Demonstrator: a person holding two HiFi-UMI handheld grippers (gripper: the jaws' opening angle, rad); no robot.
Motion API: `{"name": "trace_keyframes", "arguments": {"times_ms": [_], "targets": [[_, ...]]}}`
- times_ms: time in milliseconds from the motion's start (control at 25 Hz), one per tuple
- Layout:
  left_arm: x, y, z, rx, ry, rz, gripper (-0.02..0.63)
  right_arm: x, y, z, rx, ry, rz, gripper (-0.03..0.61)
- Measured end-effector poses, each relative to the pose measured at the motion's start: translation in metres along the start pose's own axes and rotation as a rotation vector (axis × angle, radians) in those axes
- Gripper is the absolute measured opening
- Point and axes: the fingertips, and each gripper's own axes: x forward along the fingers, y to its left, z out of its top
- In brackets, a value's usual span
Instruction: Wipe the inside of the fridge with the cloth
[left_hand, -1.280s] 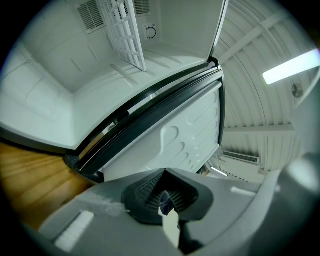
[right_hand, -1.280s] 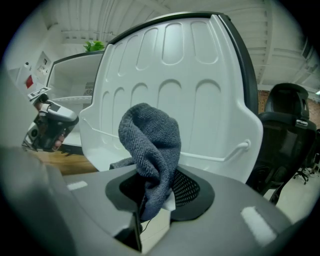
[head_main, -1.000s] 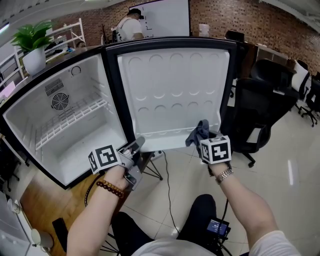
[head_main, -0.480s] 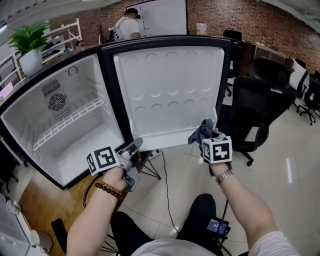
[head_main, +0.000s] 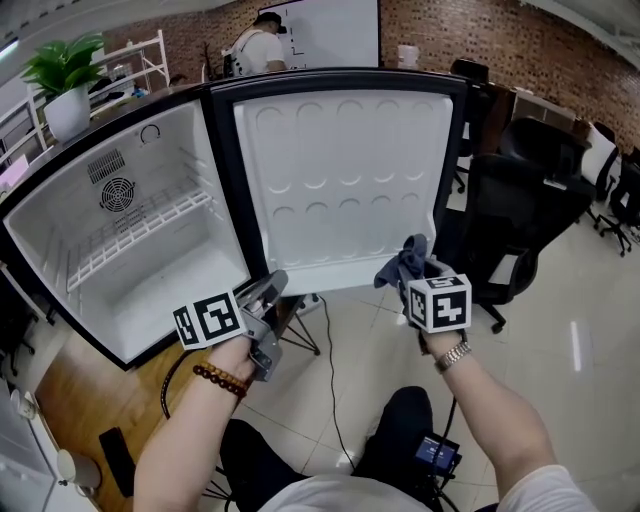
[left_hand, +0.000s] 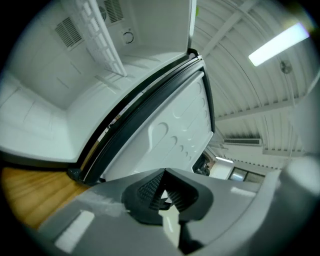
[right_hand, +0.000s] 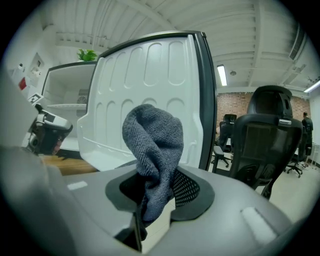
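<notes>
- Your head view is bright and evenly lit from overhead. The white plastic fridge interior (head_main: 150, 250) shows only soft shading in its corners.
- The glossy pale floor tiles (head_main: 600, 300) carry a faint streak of glare at the right.
- That view bows straight edges outward near its borders.
- In your left gripper view the long fluorescent ceiling tube (left_hand: 277, 44) blows out to white and the corners go black. The left claw (left_hand: 162, 192) looks soft so close to the lens.
- In your right gripper view the grey knitted cloth (right_hand: 155, 145) is sharp enough to show its weave. The housing around the right claw (right_hand: 157, 187) blurs, and the rim darkens.
</notes>
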Motion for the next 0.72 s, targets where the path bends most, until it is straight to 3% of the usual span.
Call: {"name": "trace_keyframes", "arguments": {"times_ms": [280, 600, 720], "targets": [[-0.032, -0.012, 0.010, 0.300, -0.074, 0.128, 0.005, -0.031, 0.069, 0.024, -0.051, -0.084, 0.177, 0.121], [-0.109, -0.063, 0.005, 0.649, -0.166, 0.277, 0.005, -0.098, 0.172, 0.053, -0.104, -0.219, 0.446, 0.123], [-0.139, -0.082, 0.001, 0.737, -0.194, 0.321, 0.005, -0.128, 0.205, 0.060, -0.131, -0.268, 0.525, 0.123]]}}
